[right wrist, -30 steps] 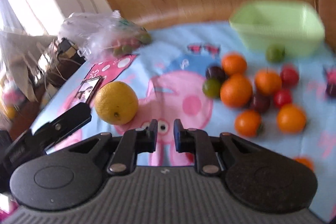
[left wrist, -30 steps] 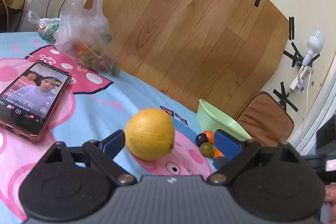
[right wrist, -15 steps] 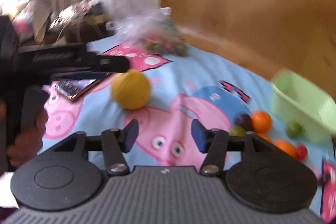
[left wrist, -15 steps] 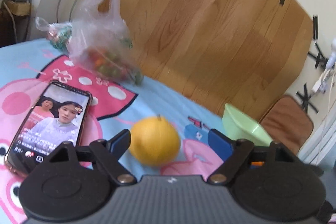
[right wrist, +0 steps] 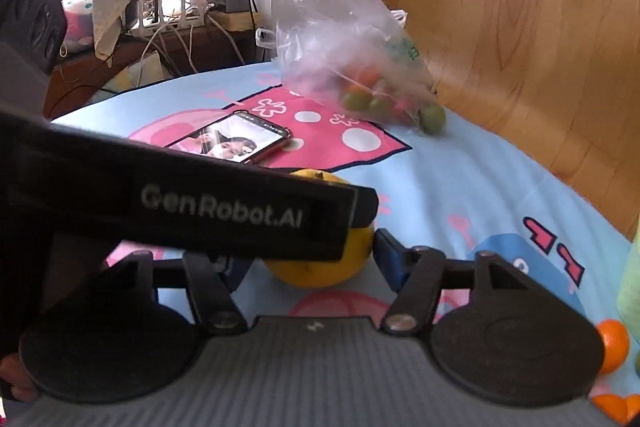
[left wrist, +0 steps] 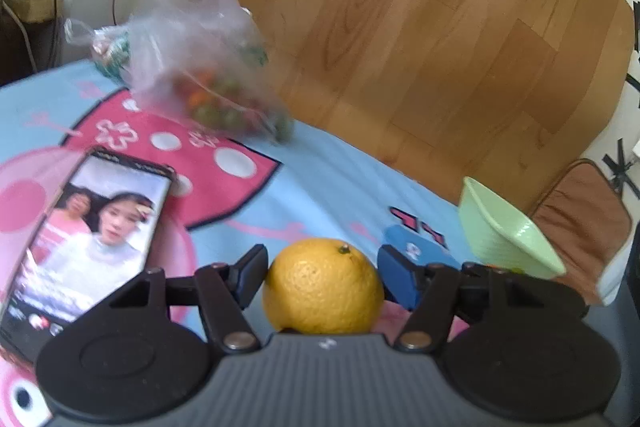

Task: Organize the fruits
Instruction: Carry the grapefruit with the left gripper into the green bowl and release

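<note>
Closing L gripper (left wrist: 322,277) round yellow citrus (left wrist: 323,287)

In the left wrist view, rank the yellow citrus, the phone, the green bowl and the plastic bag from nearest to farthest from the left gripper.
1. Yellow citrus: between the left gripper's fingers, centre.
2 and 3. Phone, to the left, and green bowl, to the right: too close to call.
4. Plastic bag: far back, left of centre, by the wooden board.

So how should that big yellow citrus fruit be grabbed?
Across its widest middle, one pad on each side, coming in low from the front. The yellow citrus fruit is round and sits stem up, so its sides give the pads level contact. The left hand-held gripper has just been closing around it.
</note>
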### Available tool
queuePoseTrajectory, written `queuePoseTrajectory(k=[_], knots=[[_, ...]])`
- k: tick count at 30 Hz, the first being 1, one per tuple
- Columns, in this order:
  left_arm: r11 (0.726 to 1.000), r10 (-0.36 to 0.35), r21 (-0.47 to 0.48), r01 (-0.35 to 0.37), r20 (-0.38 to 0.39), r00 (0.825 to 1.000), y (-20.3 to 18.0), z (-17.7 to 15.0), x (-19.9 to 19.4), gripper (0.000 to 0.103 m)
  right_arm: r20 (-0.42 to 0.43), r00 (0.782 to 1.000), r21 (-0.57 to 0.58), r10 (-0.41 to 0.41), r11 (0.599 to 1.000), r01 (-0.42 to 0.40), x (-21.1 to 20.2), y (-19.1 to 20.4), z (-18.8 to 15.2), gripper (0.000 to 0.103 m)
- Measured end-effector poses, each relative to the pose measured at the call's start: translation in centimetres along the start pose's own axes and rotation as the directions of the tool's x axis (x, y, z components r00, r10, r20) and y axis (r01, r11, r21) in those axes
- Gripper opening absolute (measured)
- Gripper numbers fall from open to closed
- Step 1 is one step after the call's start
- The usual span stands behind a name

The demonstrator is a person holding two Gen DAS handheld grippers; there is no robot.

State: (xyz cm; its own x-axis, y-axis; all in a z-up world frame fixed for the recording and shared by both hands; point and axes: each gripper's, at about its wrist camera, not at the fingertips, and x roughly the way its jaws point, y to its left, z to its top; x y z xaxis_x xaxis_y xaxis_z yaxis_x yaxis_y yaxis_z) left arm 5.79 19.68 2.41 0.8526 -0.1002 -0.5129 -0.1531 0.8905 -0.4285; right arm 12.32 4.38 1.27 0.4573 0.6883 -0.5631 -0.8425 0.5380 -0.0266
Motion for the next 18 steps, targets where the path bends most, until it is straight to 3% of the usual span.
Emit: queuePoseTrajectory(k=[7, 13, 18], knots=[[0.986, -0.149, 0.076, 0.151, -0.033, 0.988, -6.9, 1.9, 2.3, 0.062, 0.048, 0.989, 0.072, -0.143, 0.988, 0.139, -4.9, -3.7, -0.7, 0.067], [0.925, -0.321, 0.171, 0.338, -0.120, 0.939, -16.7, 4.9, 9.4, 0.062, 0.055, 0.936, 0.186, -0.347, 0.925, 0.331, -9.9, -12.1, -0.7, 0.066], [0.886, -0.359, 0.225, 0.405, -0.219, 0.907, -22.8, 4.9, 15.4, 0.062, -0.012, 0.906, 0.296, -0.423, 0.864, 0.408, -11.7, -19.7, -2.2, 0.067]])
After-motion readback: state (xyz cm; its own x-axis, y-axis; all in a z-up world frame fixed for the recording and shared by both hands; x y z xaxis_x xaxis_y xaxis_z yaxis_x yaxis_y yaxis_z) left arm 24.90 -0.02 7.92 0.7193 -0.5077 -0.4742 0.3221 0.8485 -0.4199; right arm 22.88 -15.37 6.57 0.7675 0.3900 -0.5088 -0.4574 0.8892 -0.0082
